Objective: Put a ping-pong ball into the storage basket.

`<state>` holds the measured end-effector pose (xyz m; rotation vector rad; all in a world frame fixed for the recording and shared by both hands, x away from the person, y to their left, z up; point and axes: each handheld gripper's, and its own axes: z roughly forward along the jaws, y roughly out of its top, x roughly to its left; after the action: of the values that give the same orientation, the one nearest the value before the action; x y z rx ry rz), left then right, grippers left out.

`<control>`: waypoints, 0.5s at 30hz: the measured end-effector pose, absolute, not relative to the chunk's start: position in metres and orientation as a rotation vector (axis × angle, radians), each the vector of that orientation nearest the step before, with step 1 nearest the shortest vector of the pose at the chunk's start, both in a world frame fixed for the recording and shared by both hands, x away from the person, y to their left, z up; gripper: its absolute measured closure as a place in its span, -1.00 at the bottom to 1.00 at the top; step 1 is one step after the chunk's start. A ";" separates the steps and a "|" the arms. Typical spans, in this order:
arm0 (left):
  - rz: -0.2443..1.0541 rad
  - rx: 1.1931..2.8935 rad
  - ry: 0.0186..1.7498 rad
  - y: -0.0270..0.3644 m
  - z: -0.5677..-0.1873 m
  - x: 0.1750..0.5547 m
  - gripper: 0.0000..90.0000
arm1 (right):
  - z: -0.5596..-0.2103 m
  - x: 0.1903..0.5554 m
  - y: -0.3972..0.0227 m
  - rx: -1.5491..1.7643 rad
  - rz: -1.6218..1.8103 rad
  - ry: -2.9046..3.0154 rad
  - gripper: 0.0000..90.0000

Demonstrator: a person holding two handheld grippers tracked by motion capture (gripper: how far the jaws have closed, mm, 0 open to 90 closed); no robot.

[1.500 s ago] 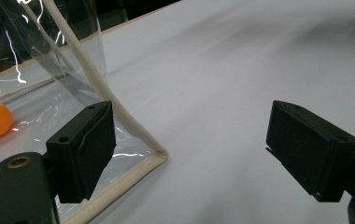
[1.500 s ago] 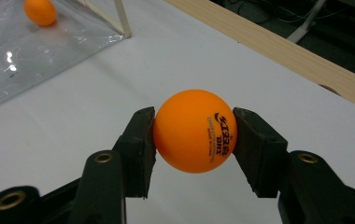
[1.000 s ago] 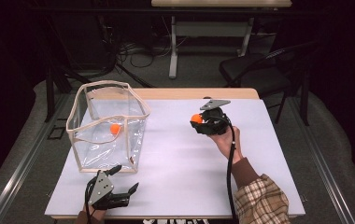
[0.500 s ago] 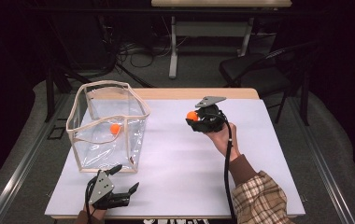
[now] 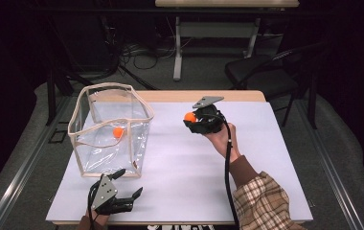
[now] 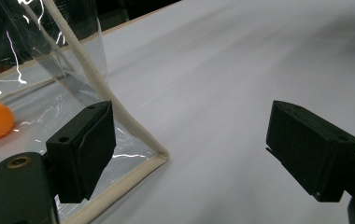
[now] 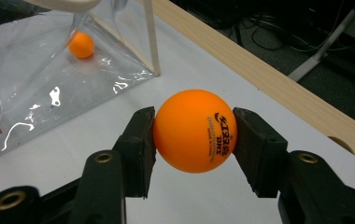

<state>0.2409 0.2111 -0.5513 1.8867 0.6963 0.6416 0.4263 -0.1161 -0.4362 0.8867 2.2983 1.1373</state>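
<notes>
the right gripper [image 5: 193, 118] clamps an orange ping-pong ball [image 7: 195, 130] above the white table [image 5: 180, 163], right of the clear plastic bin [image 5: 104, 88] holding a second orange ball [image 5: 118, 132]. the left gripper [image 6: 192, 154] rests at the bin's near corner, jaws wide apart.

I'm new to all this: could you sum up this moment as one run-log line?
right gripper: shut on orange ball, above white table | left gripper: open, empty, by clear bag | second ball: inside bag
</notes>
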 end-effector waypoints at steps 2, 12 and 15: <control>0.640 1.886 0.697 0.211 -0.551 0.241 -0.65 | -0.434 0.426 -0.114 0.876 1.139 2.300 0.13; 0.640 1.887 0.695 0.211 -0.551 0.241 -0.65 | -0.423 0.428 -0.102 0.836 1.157 2.301 0.13; 0.640 1.887 0.697 0.211 -0.551 0.241 -0.65 | -0.422 0.428 -0.099 0.831 1.156 2.303 0.13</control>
<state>0.2408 0.2110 -0.5513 1.8865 0.6966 0.6397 0.4285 -0.0995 -0.4224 0.8311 2.3025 1.1557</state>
